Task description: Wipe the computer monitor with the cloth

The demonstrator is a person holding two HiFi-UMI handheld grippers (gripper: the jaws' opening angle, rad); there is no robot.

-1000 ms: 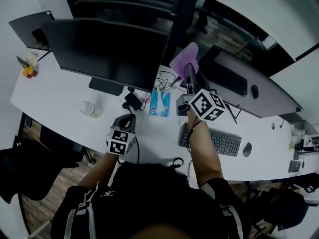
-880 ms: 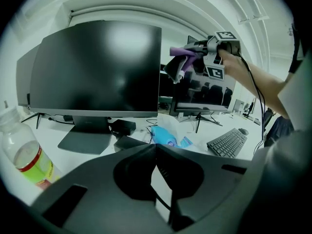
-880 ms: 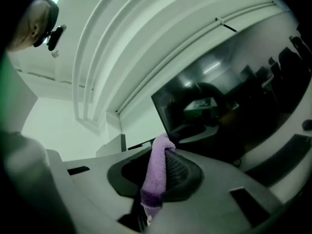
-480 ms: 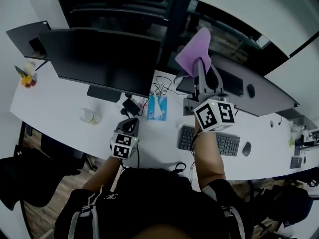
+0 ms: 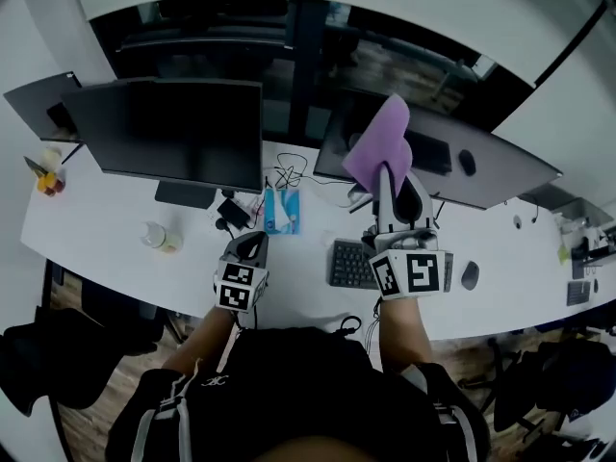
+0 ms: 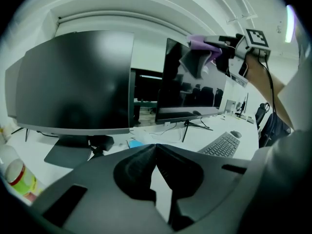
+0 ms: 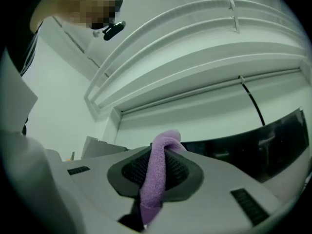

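One small clear bottle (image 5: 154, 237) with a red and yellow label stood on the white table (image 5: 96, 215), in front of the left monitor (image 5: 173, 133); its contents could not be made out. One flat blue packet (image 5: 280, 210) lay between the two monitor stands, beside a tangle of cables (image 5: 286, 175) and a black power adaptor (image 5: 231, 210). The left tongs (image 5: 252, 246) were held low over the table's front edge, clenched tip to tip with nothing between them. The right tongs (image 5: 387, 173) were raised, clamped on a purple cloth (image 5: 378, 144), a fold of it running down between the ribbed pads. The cloth was held up at the upper part of the right monitor (image 5: 452, 166), its reflection showing in the dark screen; contact with the glass could not be confirmed. One dark keyboard (image 5: 348, 265) and one mouse (image 5: 470, 275) lay in front of that monitor. A third screen (image 5: 38, 104) stood at the far left, with small yellow and red items (image 5: 43, 176) beside it. The room had dark glazing behind the table, a white ceiling, a wood floor and a dark chair (image 5: 48, 354) at the left.
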